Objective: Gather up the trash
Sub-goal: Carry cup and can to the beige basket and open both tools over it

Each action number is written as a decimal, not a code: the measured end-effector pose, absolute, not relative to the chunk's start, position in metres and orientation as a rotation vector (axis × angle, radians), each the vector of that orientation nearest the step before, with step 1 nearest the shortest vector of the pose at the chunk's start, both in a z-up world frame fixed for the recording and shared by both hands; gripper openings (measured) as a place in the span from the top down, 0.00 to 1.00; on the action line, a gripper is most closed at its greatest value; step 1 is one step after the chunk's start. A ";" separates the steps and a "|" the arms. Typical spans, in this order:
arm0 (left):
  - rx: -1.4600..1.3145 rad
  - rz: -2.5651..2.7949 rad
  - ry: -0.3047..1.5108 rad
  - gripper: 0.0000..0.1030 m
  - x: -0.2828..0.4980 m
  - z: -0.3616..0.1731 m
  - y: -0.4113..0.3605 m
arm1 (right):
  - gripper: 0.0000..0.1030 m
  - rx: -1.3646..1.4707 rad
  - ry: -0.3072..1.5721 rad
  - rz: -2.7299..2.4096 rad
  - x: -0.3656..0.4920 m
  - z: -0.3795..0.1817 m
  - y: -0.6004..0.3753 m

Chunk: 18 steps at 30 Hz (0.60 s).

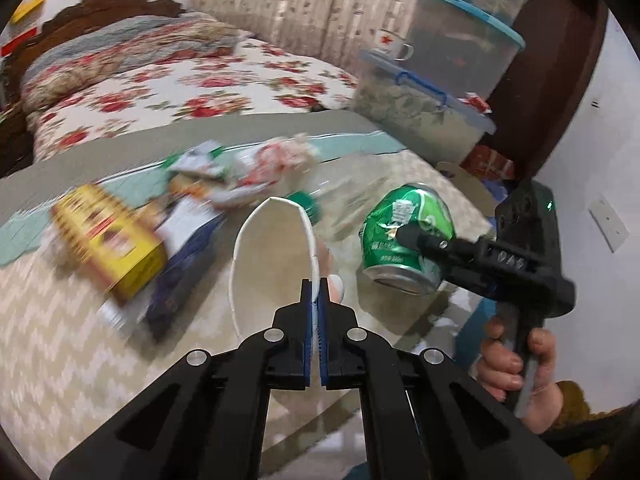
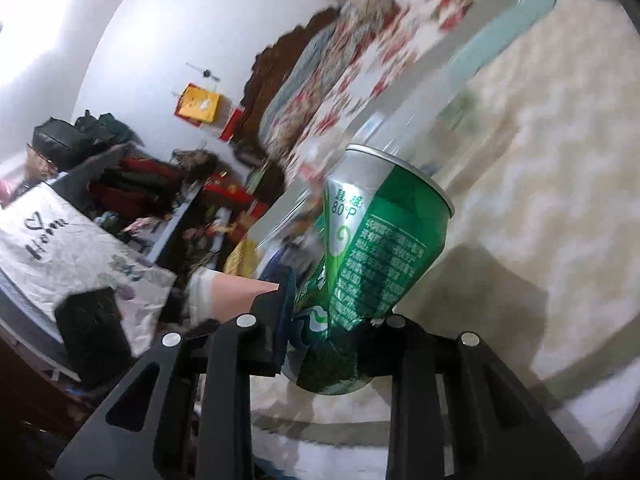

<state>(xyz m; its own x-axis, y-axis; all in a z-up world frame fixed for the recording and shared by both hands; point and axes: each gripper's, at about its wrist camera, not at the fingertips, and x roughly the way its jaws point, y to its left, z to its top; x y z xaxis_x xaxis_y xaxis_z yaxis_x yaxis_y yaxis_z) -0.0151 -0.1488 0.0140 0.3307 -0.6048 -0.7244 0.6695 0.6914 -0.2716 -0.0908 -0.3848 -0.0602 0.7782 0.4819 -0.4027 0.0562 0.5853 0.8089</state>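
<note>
Two claws are both busy. Seen from the left wrist, the left claw (image 1: pixel 319 292) is clamped on the wall of a white paper cup (image 1: pixel 276 256), its blue pads pressed tight on the cup's right rim; the cup stands with its open mouth facing the camera, squashed into an oval, held above the table (image 1: pixel 60 344) with its pale zigzag cloth. To the right, the right claw (image 1: pixel 404 236) pinches a dented green can (image 1: pixel 404 240), lifted off the table and tilted, its base turned near and down. A hand (image 1: pixel 516 364) grips that tool's handle at the near right.

From the right wrist, the green can (image 2: pixel 368 264) fills the middle, creased at its waist between the right claw (image 2: pixel 332 316) fingers, silver top pointing to the far side.

On the table's left side lies blurred litter: a yellow box (image 1: pixel 108 240) near the left, a dark blue packet (image 1: pixel 180 256) just beside it, and crumpled wrappers (image 1: pixel 240 176) farther back. A green bottle cap (image 1: pixel 310 204) shows just behind the cup. Beyond the table stands a bed (image 1: pixel 180 80) with a rose-print quilt, and at the far right stacked clear storage bins (image 1: pixel 440 80).
</note>
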 end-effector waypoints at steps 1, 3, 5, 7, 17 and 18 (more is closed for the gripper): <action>0.086 -0.865 0.916 0.98 -0.012 0.019 -0.164 | 0.72 0.917 0.642 0.245 -0.095 -0.060 -0.396; 0.108 -0.924 0.923 0.98 -0.010 0.027 -0.195 | 0.73 0.921 0.618 0.198 -0.105 -0.062 -0.426; 0.159 -0.991 0.919 0.98 -0.008 0.034 -0.239 | 0.73 0.924 0.585 0.125 -0.120 -0.061 -0.466; 0.201 -1.042 0.922 0.98 -0.008 0.039 -0.283 | 0.73 0.924 0.552 0.047 -0.136 -0.058 -0.506; 0.328 -1.251 0.949 0.98 0.002 0.035 -0.582 | 0.73 0.864 0.491 -0.383 -0.177 -0.033 -0.718; 0.335 -1.245 0.956 0.98 0.002 0.031 -0.598 | 0.73 0.844 0.526 -0.407 -0.168 -0.036 -0.737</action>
